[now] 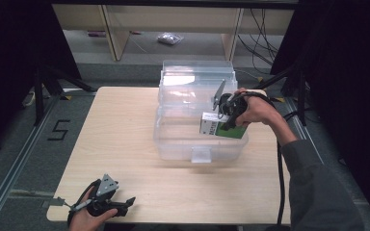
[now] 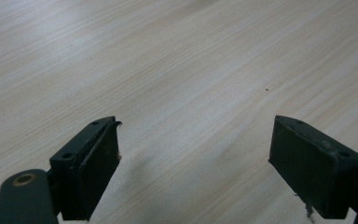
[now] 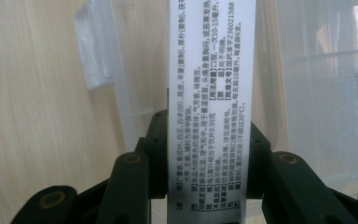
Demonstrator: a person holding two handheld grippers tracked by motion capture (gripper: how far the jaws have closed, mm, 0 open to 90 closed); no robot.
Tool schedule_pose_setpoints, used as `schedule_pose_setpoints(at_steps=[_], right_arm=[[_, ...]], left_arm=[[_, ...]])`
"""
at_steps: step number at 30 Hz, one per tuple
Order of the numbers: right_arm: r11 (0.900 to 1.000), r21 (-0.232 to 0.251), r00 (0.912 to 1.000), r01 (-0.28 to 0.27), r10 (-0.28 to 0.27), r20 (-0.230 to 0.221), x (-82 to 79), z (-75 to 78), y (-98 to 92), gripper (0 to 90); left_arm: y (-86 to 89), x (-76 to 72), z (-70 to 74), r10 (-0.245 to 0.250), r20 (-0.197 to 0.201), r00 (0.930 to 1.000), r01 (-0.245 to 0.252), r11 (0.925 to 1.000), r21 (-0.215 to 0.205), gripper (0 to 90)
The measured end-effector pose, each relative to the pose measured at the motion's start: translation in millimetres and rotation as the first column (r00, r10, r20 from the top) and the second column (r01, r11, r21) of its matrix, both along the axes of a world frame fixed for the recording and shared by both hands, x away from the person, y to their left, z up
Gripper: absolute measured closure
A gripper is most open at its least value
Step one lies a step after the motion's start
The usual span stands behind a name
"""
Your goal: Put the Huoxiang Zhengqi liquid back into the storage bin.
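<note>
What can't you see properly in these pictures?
- Box: in the high view the right gripper and hand cover part of it, and its print is too small to read.
- Box: the right gripper view's top and bottom edges cut it off.
- Clear bin: glare and see-through walls blur its inside.
- Left gripper: the person's hand hides part of its body.

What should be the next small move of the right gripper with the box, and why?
Probably lower the box a little further into the clear bin before letting go. The right gripper is shut on the box, which hangs over the bin's open front compartment near its right wall, so it does not seem to rest on the bottom yet. The left gripper waits open above the table.
</note>
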State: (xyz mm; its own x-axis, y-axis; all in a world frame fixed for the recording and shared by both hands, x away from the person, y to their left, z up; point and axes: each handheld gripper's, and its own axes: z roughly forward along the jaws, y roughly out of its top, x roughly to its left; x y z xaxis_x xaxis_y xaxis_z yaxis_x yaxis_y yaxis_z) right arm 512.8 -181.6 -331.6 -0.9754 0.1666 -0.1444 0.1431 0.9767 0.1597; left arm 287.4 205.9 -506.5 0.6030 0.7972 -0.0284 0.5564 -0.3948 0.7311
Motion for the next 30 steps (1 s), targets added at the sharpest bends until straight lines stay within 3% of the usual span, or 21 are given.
schedule_pose_setpoints(at_steps=[1,2,3,5,8,10,13,16,18,21,23,26,28,30], right_arm=[[1.000,0.002,0.9999,-0.005,0.005,-0.011,1.6,-2.8,-0.7,64.2],[1.000,0.003,0.9999,0.008,-0.008,-0.010,2.1,-4.6,-1.4,64.2],[1.000,0.006,1.0000,-0.004,0.004,-0.009,4.1,-7.1,-2.0,64.2],[1.000,0.010,0.9998,0.001,-0.001,-0.018,5.3,-11.9,-2.7,64.2],[1.000,-0.008,0.9995,-0.025,0.025,-0.020,9.8,-19.8,-2.8,64.2],[1.000,-0.013,0.9997,0.005,-0.005,-0.026,10.2,-24.0,-3.0,64.2],[1.000,0.004,0.9993,-0.006,0.007,-0.038,13.4,-31.8,-4.4,64.2],[0.999,-0.019,0.9982,0.029,-0.030,-0.051,12.8,-35.6,-4.9,64.2],[1.000,-0.009,0.9986,-0.020,0.019,-0.049,17.8,-41.5,-6.1,64.2],[1.000,-0.010,0.9978,0.013,-0.014,-0.065,16.9,-45.7,-5.5,64.2],[0.999,0.002,0.9971,-0.046,0.046,-0.061,21.2,-51.1,-5.1,64.2],[0.999,-0.005,0.9937,0.050,-0.050,-0.100,15.6,-54.5,-4.3,64.2],[1.000,-0.008,0.9959,-0.020,0.019,-0.089,21.9,-58.1,-6.0,64.1],[1.000,0.008,0.9951,-0.006,0.007,-0.099,20.9,-61.2,-5.2,64.1]], left_arm=[[0.3,0.4,-0.5,-0.005,0.002,1.0000,0.005,1.0000,0.000,15.2],[3.5,1.3,1.1,-0.028,-0.005,0.9996,0.028,0.9984,0.049,15.3],[0.6,0.9,-0.2,-0.003,-0.001,1.0000,0.003,0.9999,0.013,15.3],[-0.3,0.1,0.0,0.005,0.003,1.0000,-0.005,1.0000,-0.002,15.3],[1.4,0.8,0.4,0.007,0.004,1.0000,-0.007,0.9998,0.021,15.3],[1.4,1.3,0.0,0.006,0.007,1.0000,-0.006,0.9997,0.022,15.3],[1.2,1.1,0.1,0.002,0.004,1.0000,-0.002,0.9998,0.018,15.3],[0.2,0.0,0.3,0.005,0.005,1.0000,-0.005,1.0000,-0.002,15.4],[0.5,0.2,0.6,0.004,0.004,1.0000,-0.004,1.0000,-0.001,15.4],[0.1,-0.1,1.5,0.004,0.006,1.0000,-0.004,1.0000,0.001,15.4],[0.3,-0.3,1.6,0.000,0.009,1.0000,0.000,1.0000,0.000,15.5],[0.4,-0.2,2.0,0.002,0.006,1.0000,-0.002,1.0000,-0.001,15.5],[0.3,-0.3,1.9,0.000,0.005,1.0000,0.000,1.0000,0.000,15.5],[0.2,-0.4,2.4,-0.001,0.008,1.0000,0.001,1.0000,-0.001,15.5]])
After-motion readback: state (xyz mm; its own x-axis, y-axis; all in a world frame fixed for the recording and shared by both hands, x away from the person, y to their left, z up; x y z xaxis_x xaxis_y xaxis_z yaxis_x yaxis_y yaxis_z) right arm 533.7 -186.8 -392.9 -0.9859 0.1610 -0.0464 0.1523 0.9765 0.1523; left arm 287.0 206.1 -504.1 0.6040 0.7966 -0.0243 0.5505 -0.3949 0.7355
